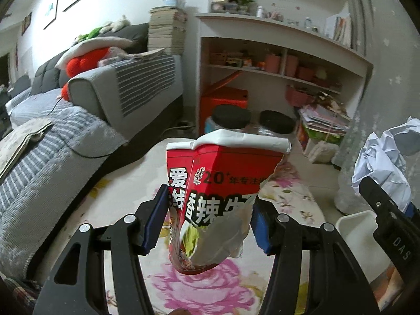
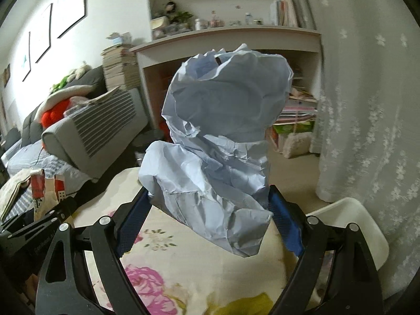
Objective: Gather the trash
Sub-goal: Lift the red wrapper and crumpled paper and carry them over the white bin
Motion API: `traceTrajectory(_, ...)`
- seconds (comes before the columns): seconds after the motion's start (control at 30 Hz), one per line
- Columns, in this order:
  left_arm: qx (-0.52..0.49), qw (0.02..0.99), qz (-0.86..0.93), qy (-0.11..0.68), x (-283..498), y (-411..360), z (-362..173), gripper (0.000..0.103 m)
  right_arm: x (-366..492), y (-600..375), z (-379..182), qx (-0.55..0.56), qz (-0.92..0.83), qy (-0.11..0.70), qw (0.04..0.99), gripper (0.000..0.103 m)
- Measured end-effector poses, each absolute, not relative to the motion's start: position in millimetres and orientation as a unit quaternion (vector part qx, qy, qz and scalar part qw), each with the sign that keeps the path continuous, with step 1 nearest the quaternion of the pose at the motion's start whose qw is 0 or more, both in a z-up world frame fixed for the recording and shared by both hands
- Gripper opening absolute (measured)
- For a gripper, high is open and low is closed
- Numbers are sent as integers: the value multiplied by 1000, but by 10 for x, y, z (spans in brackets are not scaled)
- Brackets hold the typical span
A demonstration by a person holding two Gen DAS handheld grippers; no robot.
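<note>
My left gripper [image 1: 207,218] is shut on a crushed red noodle cup [image 1: 218,183] with a white rim and a torn side, held above the flowered tablecloth. In the right wrist view my right gripper [image 2: 208,218] is shut on a large wad of crumpled pale blue paper [image 2: 218,136], which rises high between the blue pads. The same paper wad [image 1: 386,162] and the right gripper's finger [image 1: 383,210] show at the right edge of the left wrist view. The red cup [image 2: 47,191] also appears at the left edge of the right wrist view.
A white bin [image 2: 349,225] stands low at the right beside the table [image 2: 199,275], under a white lace curtain [image 2: 367,105]. A grey sofa [image 1: 92,97] lies left. A shelf unit [image 1: 283,60] with two black-lidded jars [image 1: 231,118] on the floor stands ahead.
</note>
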State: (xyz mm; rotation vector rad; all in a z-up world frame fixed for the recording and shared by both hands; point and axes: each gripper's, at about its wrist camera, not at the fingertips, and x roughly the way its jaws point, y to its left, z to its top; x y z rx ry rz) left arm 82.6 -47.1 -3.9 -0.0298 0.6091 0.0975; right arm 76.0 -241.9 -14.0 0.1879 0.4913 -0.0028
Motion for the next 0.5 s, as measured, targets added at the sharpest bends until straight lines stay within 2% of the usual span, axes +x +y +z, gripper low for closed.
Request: traceTrajectory(0.5, 27, 953, -45, 298, 883, -1635, -9, 57, 664, -3607, -104, 152, -110, 266, 946, 86)
